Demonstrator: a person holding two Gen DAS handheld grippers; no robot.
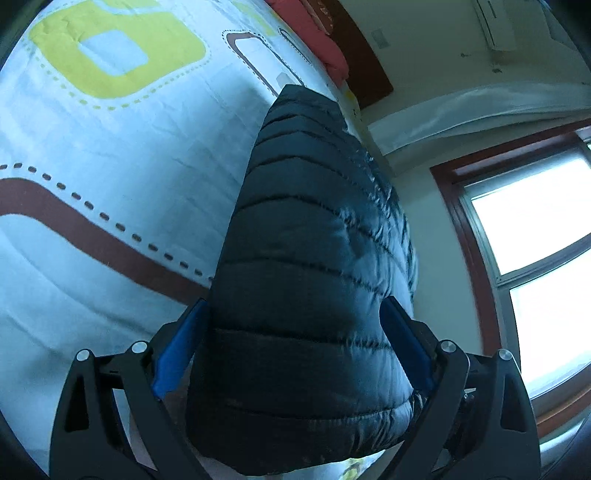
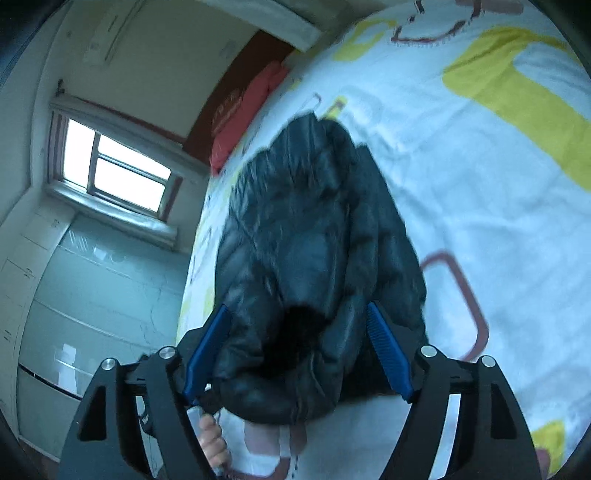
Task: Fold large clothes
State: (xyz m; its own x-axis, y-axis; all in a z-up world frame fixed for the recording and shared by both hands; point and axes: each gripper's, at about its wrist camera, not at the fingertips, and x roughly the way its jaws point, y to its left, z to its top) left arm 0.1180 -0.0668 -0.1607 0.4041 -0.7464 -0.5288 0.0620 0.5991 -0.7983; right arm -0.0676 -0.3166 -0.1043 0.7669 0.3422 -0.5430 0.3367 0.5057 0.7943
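A black quilted puffer jacket [image 1: 306,258] hangs lifted over a bed covered in a light blue sheet [image 1: 110,147] with yellow and brown shapes. My left gripper [image 1: 295,310] is shut on a smooth folded part of the jacket, its blue pads pressed against both sides. In the right wrist view the jacket [image 2: 306,236] is bunched and crumpled, and my right gripper [image 2: 299,314] is shut on this bunched end. The jacket's far end trails down toward the sheet [image 2: 480,166]. The rest of the jacket is hidden behind the held parts.
Red pillows [image 1: 314,33] and a dark red headboard [image 1: 362,55] lie at the bed's far end. A window [image 1: 535,240] and wall stand beside the bed edge. A pale cabinet [image 2: 92,295] is below the window [image 2: 118,173]. Bare toes [image 2: 214,439] show beneath my right gripper.
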